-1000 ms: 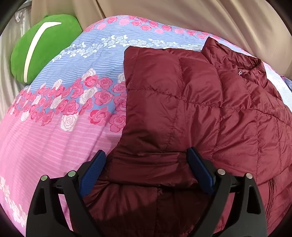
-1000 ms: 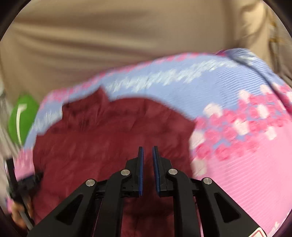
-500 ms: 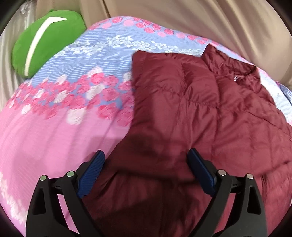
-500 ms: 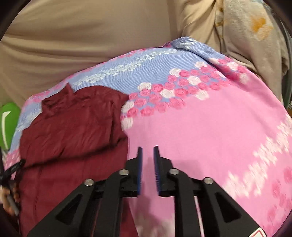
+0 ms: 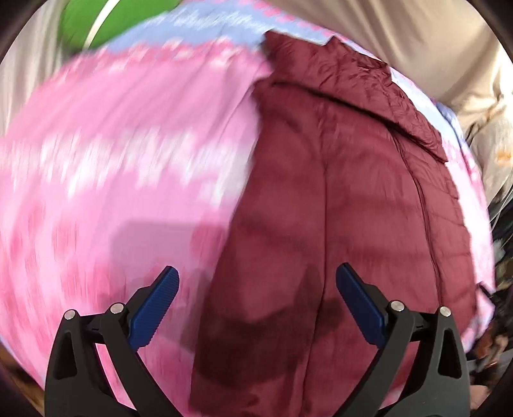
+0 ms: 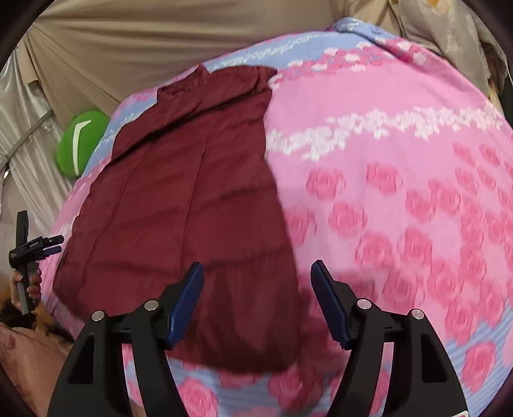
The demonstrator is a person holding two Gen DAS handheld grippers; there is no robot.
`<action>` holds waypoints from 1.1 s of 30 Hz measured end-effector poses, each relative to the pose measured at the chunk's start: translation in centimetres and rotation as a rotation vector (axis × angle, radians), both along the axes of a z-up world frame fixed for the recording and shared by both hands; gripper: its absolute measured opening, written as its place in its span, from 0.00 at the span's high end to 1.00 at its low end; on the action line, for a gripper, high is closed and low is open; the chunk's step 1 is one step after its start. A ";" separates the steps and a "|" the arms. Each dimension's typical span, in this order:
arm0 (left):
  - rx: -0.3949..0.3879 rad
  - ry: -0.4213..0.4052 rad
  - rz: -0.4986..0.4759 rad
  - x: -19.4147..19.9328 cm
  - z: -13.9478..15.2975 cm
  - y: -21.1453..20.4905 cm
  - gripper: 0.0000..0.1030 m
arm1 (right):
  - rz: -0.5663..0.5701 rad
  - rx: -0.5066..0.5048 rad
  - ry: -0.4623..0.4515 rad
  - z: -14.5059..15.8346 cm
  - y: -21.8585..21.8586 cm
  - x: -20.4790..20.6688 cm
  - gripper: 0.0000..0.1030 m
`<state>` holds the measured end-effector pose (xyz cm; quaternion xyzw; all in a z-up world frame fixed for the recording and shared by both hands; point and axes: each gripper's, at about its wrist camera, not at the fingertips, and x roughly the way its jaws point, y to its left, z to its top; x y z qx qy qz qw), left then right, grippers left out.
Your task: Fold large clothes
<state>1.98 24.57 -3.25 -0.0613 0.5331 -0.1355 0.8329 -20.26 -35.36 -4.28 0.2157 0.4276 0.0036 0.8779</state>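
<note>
A dark red quilted puffer jacket (image 5: 336, 199) lies flat on a pink and blue floral bedspread (image 5: 112, 154), collar at the far end. It also shows in the right wrist view (image 6: 192, 199). My left gripper (image 5: 256, 304) is open and empty, above the jacket's near left edge. My right gripper (image 6: 258, 301) is open and empty, above the jacket's near right hem corner. The left gripper (image 6: 32, 247) also appears at the left edge of the right wrist view, held by a hand.
A green cushion (image 6: 80, 141) lies at the bed's far left, also blurred in the left wrist view (image 5: 105, 19). Beige curtains (image 6: 160, 38) hang behind the bed. The bedspread (image 6: 400, 192) extends to the right of the jacket.
Both grippers have pulled back towards the jacket's near hem. The right gripper was shut and now stands open. The left gripper has shifted left and stayed open.
</note>
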 end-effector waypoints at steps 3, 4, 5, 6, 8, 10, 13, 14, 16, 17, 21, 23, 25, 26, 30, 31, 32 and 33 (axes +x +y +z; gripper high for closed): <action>-0.064 0.021 0.003 -2.4 -0.7 1.0 0.07 | 0.018 0.033 0.012 -1.1 0.4 -0.8 0.34; -0.062 0.025 0.005 -3.1 -1.0 1.1 0.07 | 0.017 0.032 -0.004 -1.2 0.6 -1.2 0.34; -0.058 0.023 0.003 -3.5 -1.2 1.2 0.07 | 0.017 0.041 -0.012 -1.3 0.8 -1.4 0.32; -0.047 0.000 -0.005 -4.2 -1.3 1.1 0.07 | 0.020 0.054 -0.018 -1.3 0.8 -1.6 0.31; -0.024 -0.020 -0.011 -4.9 -1.4 0.5 0.07 | 0.040 0.104 -0.042 -1.4 0.8 -2.4 0.31; -0.037 -0.032 -0.022 -5.4 -1.3 0.2 0.15 | 0.059 0.141 -0.066 -1.5 1.0 -2.9 0.31; -0.075 -0.037 -0.057 -5.8 -1.1 -0.3 0.50 | 0.083 0.169 -0.099 -1.4 1.7 -3.5 0.54; -0.078 -0.041 -0.055 -5.8 -1.0 -0.2 0.54 | 0.086 0.174 -0.103 -1.5 2.0 -3.5 0.72; -0.090 -0.065 -0.057 -6.0 -0.4 -0.2 0.80 | 0.080 0.175 -0.104 -1.6 2.3 -3.5 0.92; -0.101 -0.077 -0.055 -6.1 0.0 -0.1 0.85 | 0.071 0.178 -0.115 -1.6 2.5 -3.6 0.94; -0.153 -0.166 -0.064 -7.4 2.7 0.5 0.97 | 0.043 0.148 -0.224 0.2 3.2 -4.9 0.97; -0.178 -0.231 -0.075 -8.4 4.6 0.6 0.98 | 0.043 0.139 -0.315 2.1 3.4 -6.1 0.97; -0.212 -0.294 -0.085 -9.5 6.5 0.8 0.98 | 0.044 0.111 -0.376 3.7 3.7 -6.9 0.97; -0.229 -0.323 -0.090 -9.9 7.3 1.0 0.99 | 0.046 0.096 -0.411 4.7 3.9 -7.3 0.97; -0.306 -0.438 -0.094 -12.0 11.0 1.8 0.99 | 0.059 0.074 -0.534 8.3 4.4 -9.0 0.97; -0.326 -0.484 -0.093 -12.5 12.3 2.0 0.99 | 0.067 0.062 -0.586 9.7 4.5 -9.8 0.97; -0.342 -0.524 -0.088 -13.2 13.5 2.4 0.99 | 0.072 0.051 -0.630 10.9 4.7 -10.5 0.97; -0.362 -0.566 -0.083 -13.8 14.7 2.9 0.99 | 0.073 0.043 -0.662 11.9 5.0 -11.1 0.97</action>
